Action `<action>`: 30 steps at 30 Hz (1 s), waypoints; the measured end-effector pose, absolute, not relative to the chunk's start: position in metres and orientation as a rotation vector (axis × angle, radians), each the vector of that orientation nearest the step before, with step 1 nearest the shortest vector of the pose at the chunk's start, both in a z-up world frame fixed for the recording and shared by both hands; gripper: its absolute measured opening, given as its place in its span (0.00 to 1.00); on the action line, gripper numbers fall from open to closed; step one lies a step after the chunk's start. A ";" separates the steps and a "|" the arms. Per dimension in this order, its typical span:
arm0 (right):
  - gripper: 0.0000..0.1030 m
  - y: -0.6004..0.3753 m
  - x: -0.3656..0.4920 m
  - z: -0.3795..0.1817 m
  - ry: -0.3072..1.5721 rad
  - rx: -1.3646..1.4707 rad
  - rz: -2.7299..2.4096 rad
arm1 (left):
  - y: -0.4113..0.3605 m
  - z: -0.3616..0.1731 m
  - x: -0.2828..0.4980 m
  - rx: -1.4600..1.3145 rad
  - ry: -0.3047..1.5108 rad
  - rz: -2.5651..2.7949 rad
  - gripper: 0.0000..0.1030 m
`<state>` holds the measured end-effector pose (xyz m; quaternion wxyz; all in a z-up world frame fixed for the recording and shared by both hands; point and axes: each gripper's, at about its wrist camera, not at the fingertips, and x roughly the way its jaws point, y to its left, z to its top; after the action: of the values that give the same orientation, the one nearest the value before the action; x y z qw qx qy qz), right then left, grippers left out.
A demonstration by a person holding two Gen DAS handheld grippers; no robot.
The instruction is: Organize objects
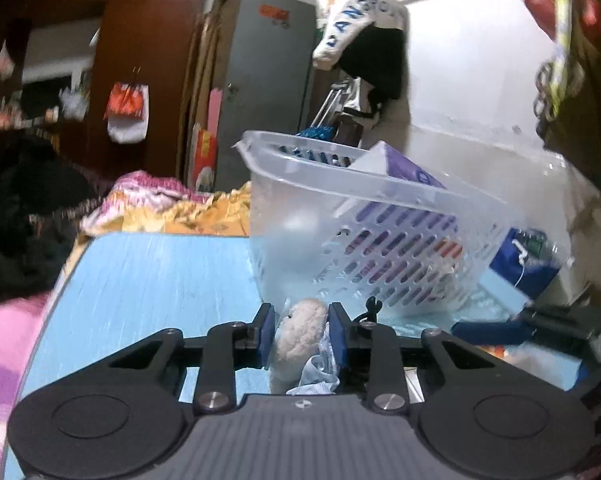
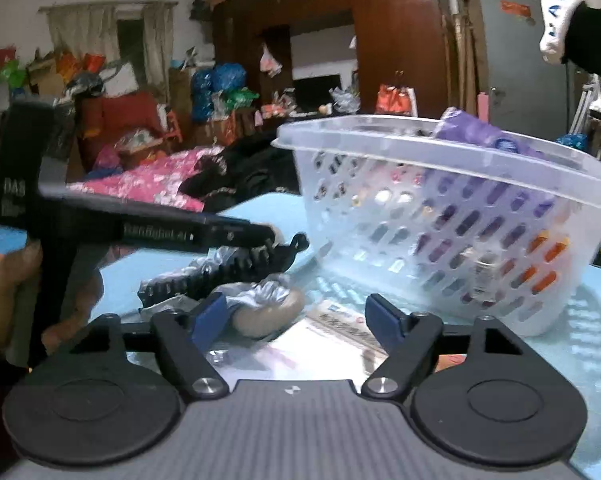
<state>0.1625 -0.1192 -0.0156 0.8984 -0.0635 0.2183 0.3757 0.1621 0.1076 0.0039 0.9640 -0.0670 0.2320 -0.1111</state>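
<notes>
The left tongs (image 1: 302, 338) are squeezing a soft, lumpy, cream-colored bun (image 1: 300, 332) wrapped in a crinkly see-through wrapper (image 1: 320, 372). The blue pads (image 1: 267, 338) are pressing on both of its sides, so the jaws are standing close together. The bun is sitting low over the smooth, light blue surface (image 1: 148, 280), just in front of the basket (image 1: 364, 224).

The basket is made of cloudy clear plastic. It has a thick rounded rim and rows of little oval holes in its wall. It is resting on the surface and tilting a bit in the left wrist view. A shiny purple packet (image 1: 404, 168) is poking up out of it, and more colorful things are showing through the holes, too blurry to name.

The right tongs (image 2: 296, 318) are standing partly open, and nothing is pinched between the pads. Flat, glossy packets (image 2: 340, 332) are lying on the surface under them. In the right wrist view, the other black tool is reaching in from the left with a hand (image 2: 8, 292) around its handle, and its toothed black arm is lying over the bun (image 2: 268, 314) and its silvery, wrinkly wrapper.
</notes>
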 end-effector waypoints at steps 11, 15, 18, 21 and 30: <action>0.53 -0.066 0.170 -0.020 0.483 -0.326 0.796 | 0.132 -0.002 0.174 -0.216 0.497 -0.255 0.54; 0.50 -0.063 0.166 -0.022 0.447 -0.353 0.793 | 0.136 -0.007 0.179 -0.237 0.504 -0.256 0.57; 0.47 -0.062 0.164 -0.024 0.429 -0.360 0.787 | 0.136 -0.007 0.179 -0.245 0.506 -0.304 0.37; 0.46 -0.062 0.162 -0.023 0.414 -0.364 0.788 | 0.125 -0.004 0.173 -0.181 0.492 -0.295 0.34; 0.45 -0.076 0.147 -0.007 0.318 -0.346 0.793 | 0.113 0.022 0.144 -0.157 0.413 -0.336 0.33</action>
<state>0.1469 -0.0756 -0.0075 0.8957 -0.1668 0.1534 0.3827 0.1438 0.1129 0.0219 0.9617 -0.0773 0.2039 -0.1660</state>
